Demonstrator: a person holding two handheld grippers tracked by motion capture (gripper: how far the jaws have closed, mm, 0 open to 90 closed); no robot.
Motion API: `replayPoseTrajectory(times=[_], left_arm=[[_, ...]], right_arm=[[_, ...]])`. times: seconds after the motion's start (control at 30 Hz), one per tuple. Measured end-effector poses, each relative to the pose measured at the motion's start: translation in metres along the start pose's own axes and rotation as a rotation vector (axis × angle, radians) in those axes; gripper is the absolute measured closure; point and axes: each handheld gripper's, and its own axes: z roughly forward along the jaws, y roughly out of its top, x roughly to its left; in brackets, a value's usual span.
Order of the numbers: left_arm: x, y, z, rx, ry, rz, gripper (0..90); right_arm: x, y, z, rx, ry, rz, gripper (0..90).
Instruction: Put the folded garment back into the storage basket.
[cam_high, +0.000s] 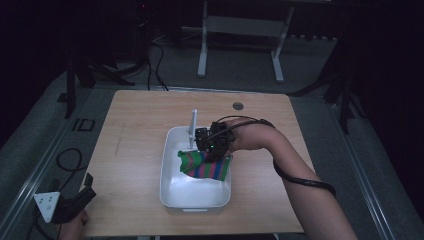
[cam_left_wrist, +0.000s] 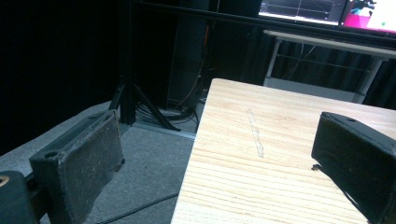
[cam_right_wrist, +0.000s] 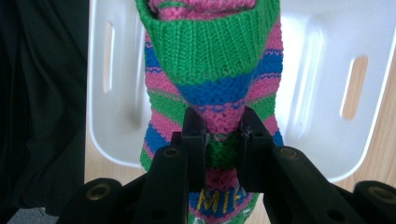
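Observation:
A knitted sock (cam_high: 204, 166) with green, pink and blue stripes hangs over the white plastic bin (cam_high: 172, 187) in the middle of the wooden table. My right gripper (cam_high: 212, 150) is shut on it from above. The right gripper view shows the sock (cam_right_wrist: 210, 60) pinched between the two black jaws, its green cuff pointing away, with the bin (cam_right_wrist: 317, 79) underneath. My left gripper (cam_high: 86, 189) is held off the table's front left corner, open and with nothing between its fingers (cam_left_wrist: 84, 163).
The wooden table (cam_high: 130, 150) has a small round grommet (cam_high: 238, 106) near its far edge. A thin white upright piece (cam_high: 193, 127) stands at the bin's far rim. Cables and stand legs lie on the grey floor around the table.

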Motion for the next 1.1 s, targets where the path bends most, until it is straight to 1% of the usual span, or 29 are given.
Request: replayPoseTrajectory(times=[0.07,0.17,0.33,0.43,0.6,0.67,0.7,0.73,0.8,0.97,1.1], left_arm=[[0.0,0.0,0.0,-0.001,-0.001,-0.002,2.3],[0.0,0.0,0.0,-0.001,-0.002,-0.002,2.3],[0.001,0.0,0.0,-0.002,-0.005,-0.002,2.3],[0.001,0.0,0.0,-0.001,-0.007,-0.003,2.3],[0.001,0.0,0.0,-0.003,-0.007,-0.006,2.3],[0.001,0.0,0.0,-0.004,-0.008,-0.006,2.3],[0.001,0.0,0.0,-0.003,-0.009,-0.005,2.3],[0.001,0.0,0.0,-0.004,-0.009,-0.004,2.3],[0.0,0.0,0.0,-0.004,-0.011,-0.003,2.3],[0.0,0.0,0.0,-0.004,-0.012,0.0,2.3],[0.0,0.0,0.0,-0.003,-0.014,0.001,2.3]], right_arm=[[0.0,0.006,0.0,-0.003,-0.001,-0.013,76.0],[-0.001,0.012,-0.001,-0.001,-0.006,-0.014,76.0],[-0.004,0.012,0.008,0.015,0.002,-0.021,75.9],[-0.007,0.01,0.018,0.017,-0.001,-0.023,75.9],[-0.011,0.005,0.038,0.024,0.011,-0.02,75.8],[-0.012,0.004,0.048,0.038,0.014,-0.016,75.8],[-0.014,0.003,0.052,0.044,0.014,-0.022,75.8],[-0.015,0.002,0.058,0.051,0.015,-0.015,75.8],[-0.016,0.001,0.064,0.054,0.024,-0.002,75.8],[-0.019,-0.003,0.084,0.068,0.043,0.0,75.8],[-0.021,-0.005,0.099,0.074,0.063,0.014,75.7]])
